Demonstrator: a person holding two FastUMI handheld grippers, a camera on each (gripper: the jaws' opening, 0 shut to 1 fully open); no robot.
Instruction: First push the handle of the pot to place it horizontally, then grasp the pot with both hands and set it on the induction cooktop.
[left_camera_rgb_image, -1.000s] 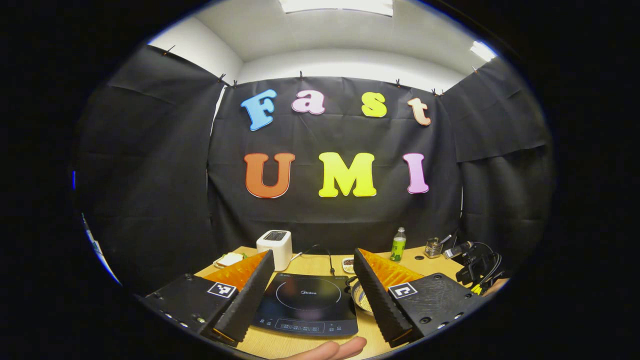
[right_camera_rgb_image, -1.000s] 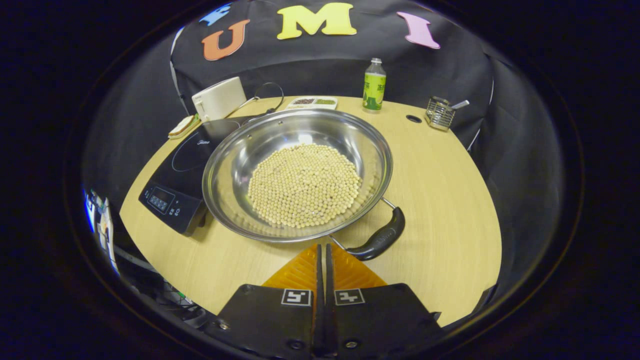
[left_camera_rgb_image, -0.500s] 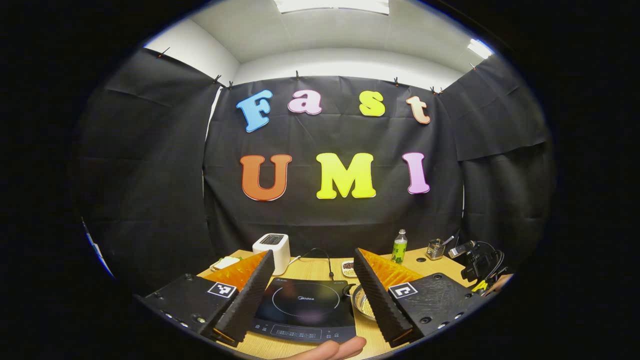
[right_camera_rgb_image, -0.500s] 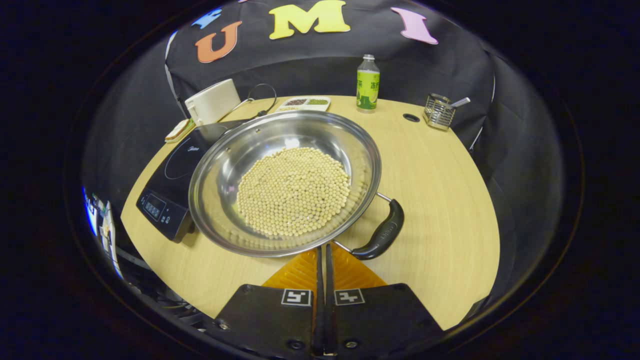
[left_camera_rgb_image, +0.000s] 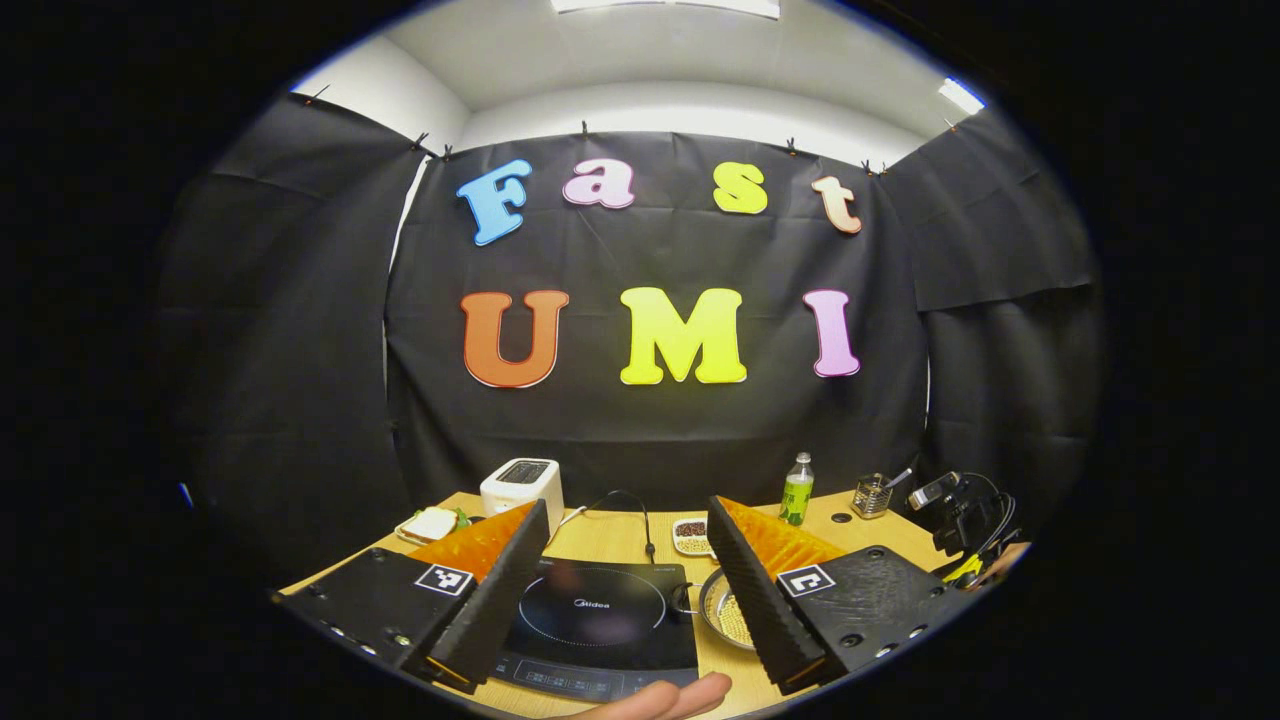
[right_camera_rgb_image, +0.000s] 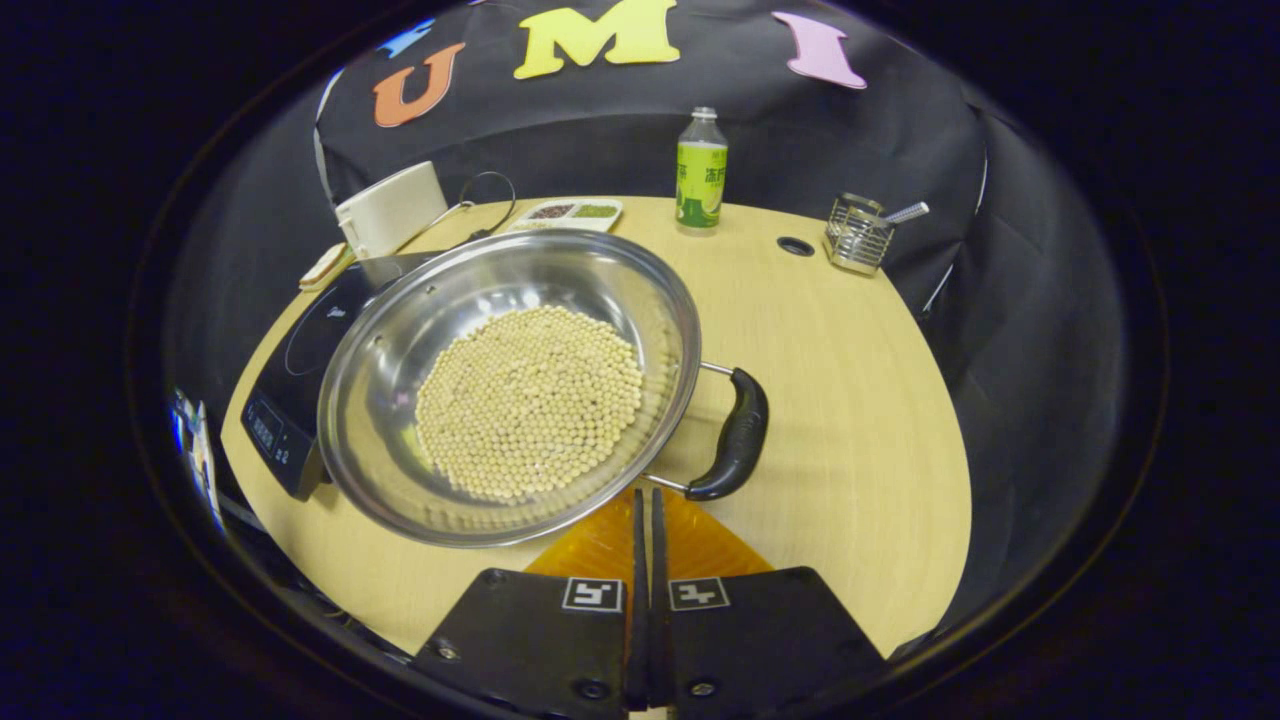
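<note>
On the pale wooden desk (right_camera_rgb_image: 860, 400), the black glass induction cooktop (right_camera_rgb_image: 300, 350) lies at the left. The shiny steel pot (right_camera_rgb_image: 400, 340) of pale beans sits beside it, overlapping its near edge, black handle (right_camera_rgb_image: 735, 435) pointing right. The right tongs (right_camera_rgb_image: 646, 520) are clenched together just below the rim. The left tongs (left_camera_rgb_image: 625, 590) hang released above the cooktop (left_camera_rgb_image: 590, 610).

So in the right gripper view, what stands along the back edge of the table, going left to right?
White toaster → divided snack tray → green-labelled bottle → small hole in the tabletop → wire basket.
</note>
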